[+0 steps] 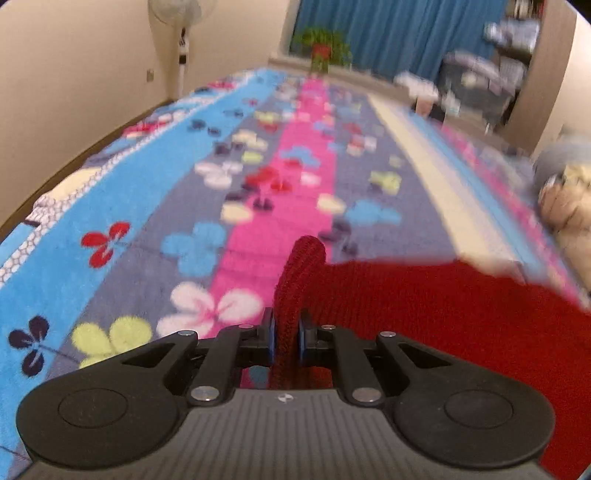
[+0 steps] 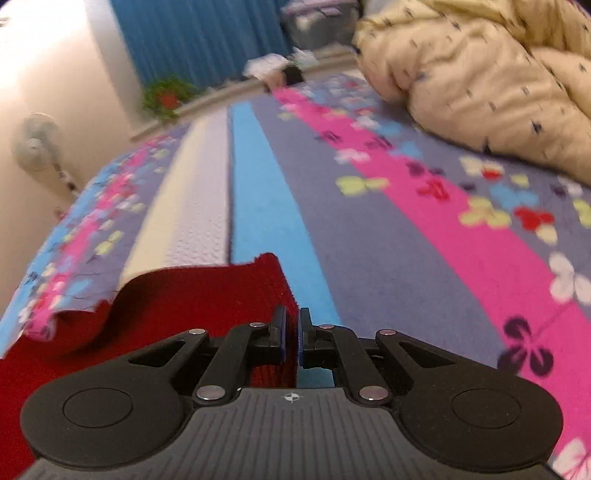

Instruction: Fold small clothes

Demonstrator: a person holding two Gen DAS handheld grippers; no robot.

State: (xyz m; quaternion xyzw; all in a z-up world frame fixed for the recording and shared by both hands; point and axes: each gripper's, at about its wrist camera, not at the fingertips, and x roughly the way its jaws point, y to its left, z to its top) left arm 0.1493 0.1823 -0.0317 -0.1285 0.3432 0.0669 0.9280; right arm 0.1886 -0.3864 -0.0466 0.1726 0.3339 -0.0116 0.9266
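Note:
A dark red knitted garment (image 1: 443, 314) lies on the striped flowered blanket (image 1: 258, 177) of a bed. In the left wrist view my left gripper (image 1: 287, 326) is shut on a bunched fold of the red knit, which sticks up between the blue pads. The rest of the garment spreads to the right. In the right wrist view my right gripper (image 2: 292, 328) is shut on the right edge of the red garment (image 2: 192, 295), which spreads to the left and lifts in a wave near the left side.
A cream quilt (image 2: 480, 81) is heaped at the back right of the bed. Beyond the bed's far end are a potted plant (image 1: 321, 48), blue curtains (image 1: 391, 33) and cluttered boxes (image 1: 480, 81). A standing fan (image 1: 177, 22) is by the wall.

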